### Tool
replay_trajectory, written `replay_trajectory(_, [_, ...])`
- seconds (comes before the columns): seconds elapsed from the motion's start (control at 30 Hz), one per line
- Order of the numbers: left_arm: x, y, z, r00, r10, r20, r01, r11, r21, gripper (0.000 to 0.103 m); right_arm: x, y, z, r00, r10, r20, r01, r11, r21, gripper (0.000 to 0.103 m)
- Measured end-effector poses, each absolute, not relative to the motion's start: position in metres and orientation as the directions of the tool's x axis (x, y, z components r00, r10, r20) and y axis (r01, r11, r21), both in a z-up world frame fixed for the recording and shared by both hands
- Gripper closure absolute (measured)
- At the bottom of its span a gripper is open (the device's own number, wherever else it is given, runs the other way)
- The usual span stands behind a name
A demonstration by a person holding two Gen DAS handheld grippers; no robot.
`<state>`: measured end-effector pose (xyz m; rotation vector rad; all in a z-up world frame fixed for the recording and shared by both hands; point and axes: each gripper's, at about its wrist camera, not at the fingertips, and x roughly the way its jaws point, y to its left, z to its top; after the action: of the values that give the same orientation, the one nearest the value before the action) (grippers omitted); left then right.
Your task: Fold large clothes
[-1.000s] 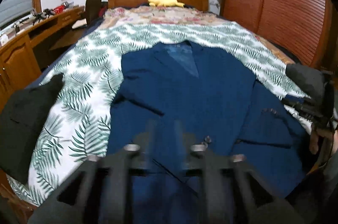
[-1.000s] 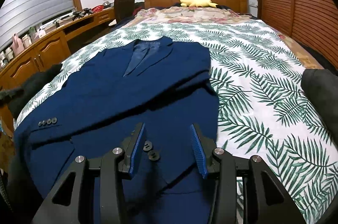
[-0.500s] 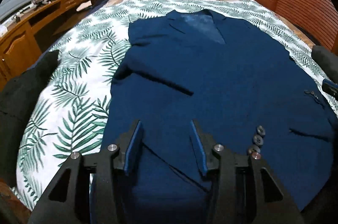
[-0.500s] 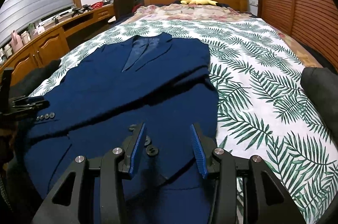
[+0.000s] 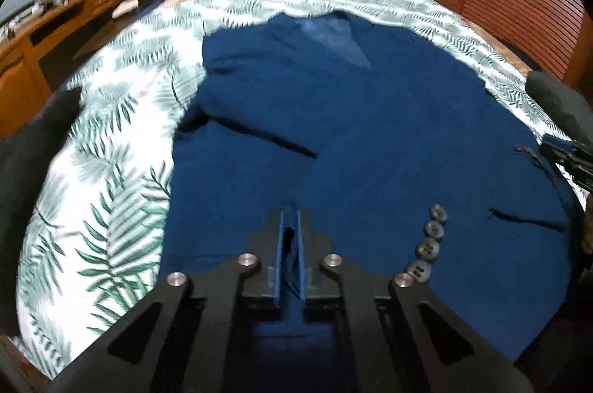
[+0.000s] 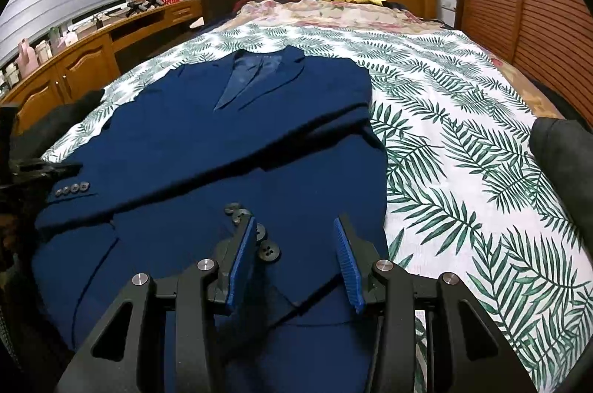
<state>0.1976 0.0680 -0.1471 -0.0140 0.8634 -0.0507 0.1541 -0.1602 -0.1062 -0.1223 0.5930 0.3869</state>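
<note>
Two grippers work the navy jacket (image 6: 229,148) spread on the bed (image 6: 463,141): left gripper (image 5: 290,246), jaws just closed, pinches its hem; right gripper (image 6: 296,257) hovers half-open over the front buttons, needing its own grip before folding upward

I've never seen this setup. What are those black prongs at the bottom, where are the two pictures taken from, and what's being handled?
No robot: a person holds a two-finger gripper in each hand, each carrying a camera that looks along its fingers. One picture is from the left gripper, one from the right gripper. A blue jacket lies on a leaf-print bedspread. The left jaws have just closed, seemingly pinching jacket cloth; the right jaws stand open over its buttons, holding nothing.
</note>
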Motion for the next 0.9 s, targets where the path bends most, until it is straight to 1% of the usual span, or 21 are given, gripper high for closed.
replay_trajectory(0.1, [0.185,0.075,-0.119,0.716,-0.066,-0.695,0.020,0.997,-0.074,0.098,0.154,-0.158,-0.107,0.761,0.317,-0.566,-0.390,0.921,-0.010,0.058])
replay_trajectory(0.17, [0.181,0.079,-0.104,0.738,-0.061,-0.672,0.007,0.996,-0.083,0.098,0.154,-0.157,-0.107,0.761,0.321,-0.563,-0.395,0.918,-0.011,0.058])
replay_trajectory(0.23, [0.180,0.081,-0.095,0.747,-0.047,-0.664,-0.002,0.997,-0.072,0.098,0.154,-0.157,-0.107,0.761,0.318,-0.565,-0.396,0.918,-0.016,0.058])
replay_trajectory(0.3, [0.181,0.084,-0.091,0.736,-0.066,-0.674,0.001,0.995,-0.096,0.098,0.154,-0.158,-0.108,0.761,0.319,-0.565,-0.397,0.918,-0.016,0.058])
replay_trajectory(0.33, [0.182,0.086,-0.091,0.727,-0.076,-0.682,0.001,0.994,-0.109,0.093,0.154,-0.159,-0.108,0.762,0.321,-0.563,-0.397,0.918,-0.015,0.058])
replay_trajectory(0.37, [0.183,0.087,-0.091,0.722,-0.079,-0.687,-0.002,0.993,-0.117,0.092,0.154,-0.160,-0.107,0.761,0.324,-0.562,-0.399,0.917,-0.012,0.058])
replay_trajectory(0.4, [0.183,0.088,-0.091,0.721,-0.073,-0.689,-0.008,0.993,-0.114,0.089,0.154,-0.161,-0.107,0.761,0.326,-0.561,-0.399,0.917,-0.009,0.058])
replay_trajectory(0.47, [0.178,0.089,-0.089,0.729,-0.051,-0.683,-0.016,0.996,-0.092,0.075,0.155,-0.162,-0.108,0.760,0.324,-0.563,-0.397,0.918,-0.007,0.058])
replay_trajectory(0.5, [0.174,0.090,-0.089,0.733,-0.050,-0.678,-0.015,0.996,-0.089,0.057,0.155,-0.162,-0.109,0.758,0.323,-0.566,-0.396,0.918,-0.006,0.058])
replay_trajectory(0.53, [0.170,0.092,-0.089,0.738,-0.056,-0.672,-0.010,0.995,-0.094,0.042,0.155,-0.162,-0.110,0.757,0.323,-0.568,-0.396,0.918,-0.006,0.058])
replay_trajectory(0.57, [0.165,0.094,-0.089,0.741,-0.066,-0.668,-0.004,0.995,-0.102,0.033,0.156,-0.162,-0.111,0.756,0.322,-0.570,-0.397,0.918,-0.007,0.058])
replay_trajectory(0.6, [0.160,0.096,-0.091,0.742,-0.079,-0.666,0.005,0.994,-0.112,0.022,0.156,-0.161,-0.111,0.755,0.320,-0.573,-0.396,0.918,-0.008,0.058])
replay_trajectory(0.67, [0.149,0.100,-0.095,0.743,-0.073,-0.666,-0.002,0.994,-0.111,0.021,0.155,-0.160,-0.111,0.754,0.317,-0.576,-0.396,0.918,-0.013,0.058])
replay_trajectory(0.73, [0.136,0.104,-0.102,0.741,-0.038,-0.670,-0.031,0.995,-0.091,0.021,0.155,-0.158,-0.113,0.752,0.314,-0.580,-0.401,0.916,-0.024,0.058])
replay_trajectory(0.9, [0.112,0.108,-0.112,0.735,-0.024,-0.678,-0.031,0.997,-0.068,0.021,0.156,-0.153,-0.120,0.749,0.300,-0.591,-0.402,0.915,-0.045,0.058])
